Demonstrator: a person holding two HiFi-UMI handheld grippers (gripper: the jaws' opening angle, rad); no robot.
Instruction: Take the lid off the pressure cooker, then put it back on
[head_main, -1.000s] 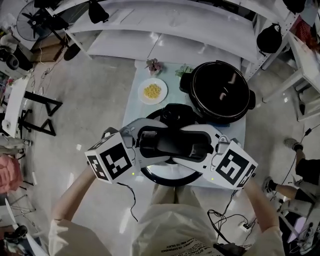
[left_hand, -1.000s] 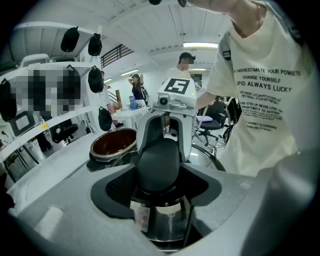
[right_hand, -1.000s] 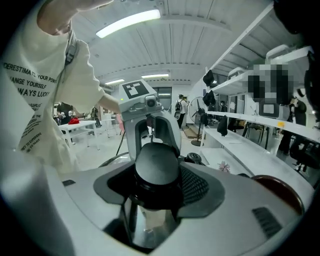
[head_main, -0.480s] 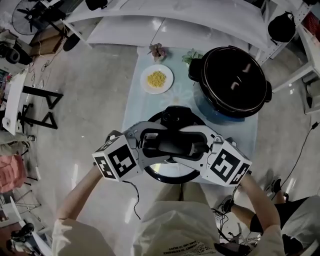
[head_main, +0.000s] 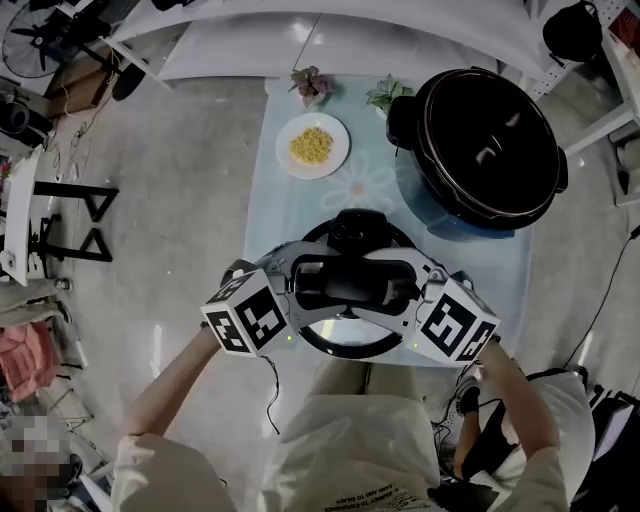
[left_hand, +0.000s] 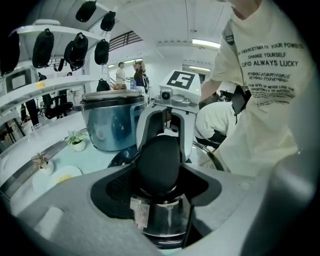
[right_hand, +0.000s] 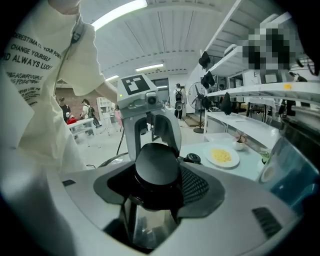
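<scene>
Both claws are clamping the lid handle (head_main: 352, 283) from opposite ends. The left claw (head_main: 300, 287) is gripping its left end and the right claw (head_main: 405, 290) its right end. Both gripper views are showing the jaws standing fairly wide around the thick black grip.

The handle's long axis is running straight across from one claw to the other. The lid (head_main: 345, 350) is therefore sitting centred between them, below the jaws, over the near edge of the tabletop (head_main: 300, 215). I cannot tell whether its rim is touching the tabletop.

The open pressure cooker pot (head_main: 490, 140) is standing well apart at the far right corner, diagonally away from the lid on the right claw's side, so the right claw is the nearer one. Putting the lid back is likely calling for a carry forward and to the right, with both claws travelling together and holding the lid level. The plate of corn (head_main: 312, 146) is sitting at the far left, off that path.
</scene>
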